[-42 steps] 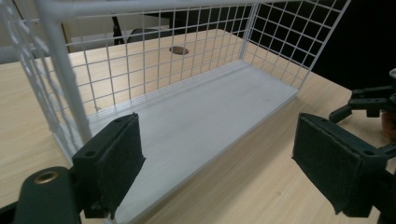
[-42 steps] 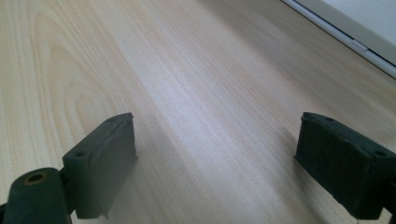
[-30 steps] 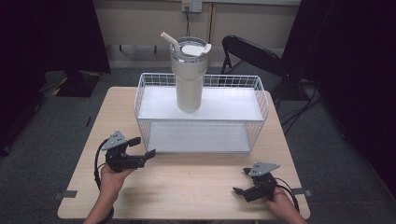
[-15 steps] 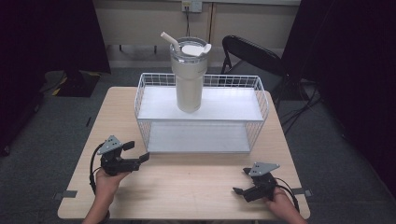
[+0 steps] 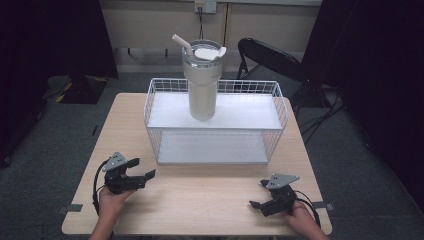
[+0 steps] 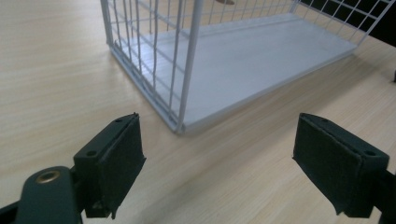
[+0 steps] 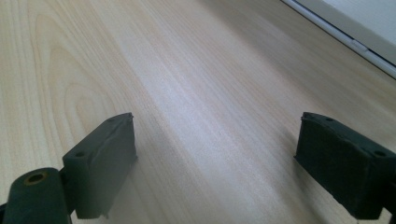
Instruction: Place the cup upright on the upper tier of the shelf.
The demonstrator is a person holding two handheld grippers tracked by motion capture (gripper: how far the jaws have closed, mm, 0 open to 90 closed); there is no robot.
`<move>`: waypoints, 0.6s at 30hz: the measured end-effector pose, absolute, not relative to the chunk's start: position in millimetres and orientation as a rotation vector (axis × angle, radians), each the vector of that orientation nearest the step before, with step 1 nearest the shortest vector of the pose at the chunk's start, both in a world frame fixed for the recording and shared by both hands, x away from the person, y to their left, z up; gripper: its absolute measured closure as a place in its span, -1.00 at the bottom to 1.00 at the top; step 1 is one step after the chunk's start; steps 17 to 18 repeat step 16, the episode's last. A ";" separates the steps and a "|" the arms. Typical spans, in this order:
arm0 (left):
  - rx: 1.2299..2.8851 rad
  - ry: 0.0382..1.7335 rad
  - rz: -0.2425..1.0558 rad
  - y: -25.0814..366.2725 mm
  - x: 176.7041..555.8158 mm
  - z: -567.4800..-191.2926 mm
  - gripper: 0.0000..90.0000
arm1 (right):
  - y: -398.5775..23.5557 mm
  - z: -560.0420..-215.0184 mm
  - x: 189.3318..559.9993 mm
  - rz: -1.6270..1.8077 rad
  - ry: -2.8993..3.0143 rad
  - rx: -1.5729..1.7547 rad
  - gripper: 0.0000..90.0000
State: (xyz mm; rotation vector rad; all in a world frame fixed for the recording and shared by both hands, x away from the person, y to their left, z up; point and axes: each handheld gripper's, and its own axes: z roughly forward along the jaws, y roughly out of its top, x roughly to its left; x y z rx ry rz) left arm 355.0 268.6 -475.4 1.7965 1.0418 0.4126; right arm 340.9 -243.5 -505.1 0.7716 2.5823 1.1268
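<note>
A cream tumbler [image 5: 202, 85] with a lid and straw stands upright on the top shelf of a white wire rack [image 5: 215, 150] at the middle of the wooden table [image 5: 200, 200]. My left gripper [image 5: 145, 170] is held low at the front left, open, with nothing between its jaws. In the left gripper view my left gripper [image 6: 217, 154] faces the rack's near corner post [image 6: 187, 84] a short way ahead. My right gripper [image 5: 256, 194] rests at the front right, open. In its own view, bare wood lies between the jaws of my right gripper [image 7: 215, 158].
A black folding chair [image 5: 270, 60] stands behind the table on the right. The rack's lower shelf [image 6: 261, 51] is a bare white board. Dark curtains hang at both sides, and grey carpet surrounds the table.
My left gripper has sunk toward the table and drifted slightly left and nearer the person. The right gripper and the tumbler have stayed put.
</note>
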 end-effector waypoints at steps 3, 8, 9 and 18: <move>1.812 1.062 0.419 272.3 353.4 -480.1 -0.65 | -243.5 -505.1 340.9 1.127 2.582 0.772 -0.75; 1.838 1.079 0.436 276.8 350.2 -483.8 -0.65 | -243.5 -505.1 340.9 1.127 2.582 0.771 -0.75; 1.841 1.089 0.443 278.0 349.6 -483.8 -0.65 | -243.5 -505.1 340.9 1.127 2.582 0.772 -0.75; 1.881 1.120 0.464 284.6 346.1 -483.7 -0.65 | -243.5 -505.1 340.9 1.127 2.582 0.772 -0.75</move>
